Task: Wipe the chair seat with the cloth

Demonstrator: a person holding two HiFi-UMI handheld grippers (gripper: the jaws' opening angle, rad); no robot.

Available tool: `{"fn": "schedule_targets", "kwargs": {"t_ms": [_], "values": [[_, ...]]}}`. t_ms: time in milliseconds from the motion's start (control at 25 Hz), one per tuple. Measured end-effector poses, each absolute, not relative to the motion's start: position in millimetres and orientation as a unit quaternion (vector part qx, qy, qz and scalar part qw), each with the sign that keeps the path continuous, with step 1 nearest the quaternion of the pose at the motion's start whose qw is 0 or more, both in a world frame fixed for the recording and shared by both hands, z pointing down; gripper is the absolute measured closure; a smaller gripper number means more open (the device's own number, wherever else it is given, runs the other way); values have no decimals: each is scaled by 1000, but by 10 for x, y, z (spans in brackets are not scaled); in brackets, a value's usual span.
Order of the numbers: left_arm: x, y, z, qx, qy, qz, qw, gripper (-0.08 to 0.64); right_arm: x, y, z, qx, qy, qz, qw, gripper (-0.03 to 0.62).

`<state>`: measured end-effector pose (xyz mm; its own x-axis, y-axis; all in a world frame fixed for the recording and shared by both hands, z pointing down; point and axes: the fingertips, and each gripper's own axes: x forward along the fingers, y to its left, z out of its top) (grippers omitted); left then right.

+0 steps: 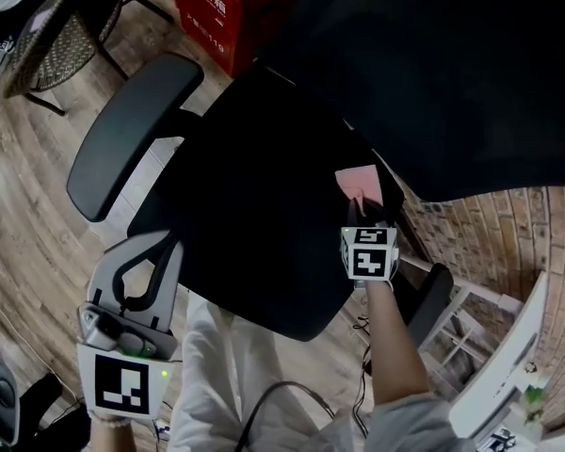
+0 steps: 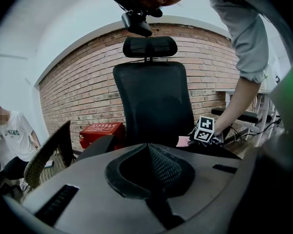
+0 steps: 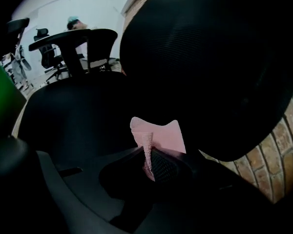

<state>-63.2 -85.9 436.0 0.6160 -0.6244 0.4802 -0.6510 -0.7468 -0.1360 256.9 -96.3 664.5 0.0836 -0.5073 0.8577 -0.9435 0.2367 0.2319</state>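
The pink cloth (image 1: 358,185) lies on the black chair seat (image 1: 245,215) close to the backrest (image 1: 452,73), pinched between the closed jaws of the right gripper (image 1: 363,207). The left gripper (image 1: 151,252) hangs just off the seat's edge, jaws together on nothing. The red box (image 1: 217,8) carries white print too blurred to read.

The wide black chair seat (image 1: 254,215) lies level, its surface dark and bare. The small pale pink cloth (image 1: 358,185) sits on it close under the black backrest (image 1: 471,83), crumpled, one fold pinched between the closed jaws of the right gripper (image 3: 149,157).
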Motion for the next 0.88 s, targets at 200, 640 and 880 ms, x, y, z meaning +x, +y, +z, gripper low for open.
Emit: {"fn": "schedule_targets", "kwargs": {"t_ms": [200,640,880], "values": [[-604,-880,4332,900,-352,256,23,541,2985,-1011,6590,595,-595,246,481,537],[-793,-920,4342,896,-366,250,24,541,2498,-809,6671,562,-630,254,472,537],[-1023,-835,4386,890,-370,266,24,541,1849,-538,6709,529,-671,267,446,537]]}}
